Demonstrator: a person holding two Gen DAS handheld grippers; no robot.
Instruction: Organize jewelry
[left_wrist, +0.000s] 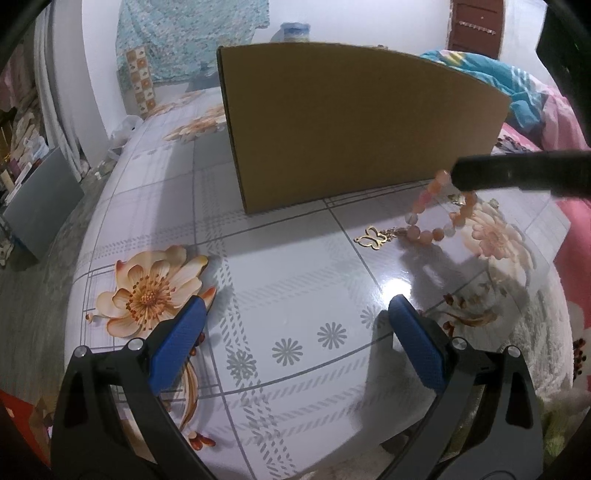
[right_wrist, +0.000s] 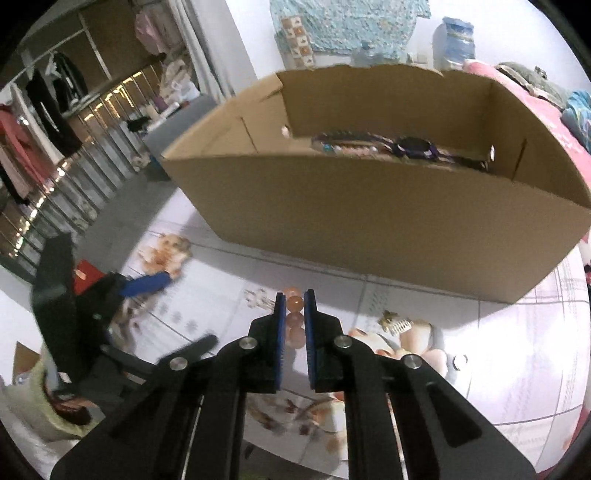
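Floral worktop (left_wrist: 295, 266): right gripper (right_wrist: 294, 314) clamped on bracelet (left_wrist: 436, 218), partly lifted; left gripper (left_wrist: 295, 332) apart, idle. Next: carry into box (right_wrist: 369, 206).

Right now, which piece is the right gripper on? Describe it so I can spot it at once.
Start at the open cardboard box on the flowered tablecloth. Just in front of the box's near wall, the right gripper has its blue fingers shut on a bead bracelet. It is the loop of round peach beads with a gold butterfly charm; the purple watch lies inside the box.
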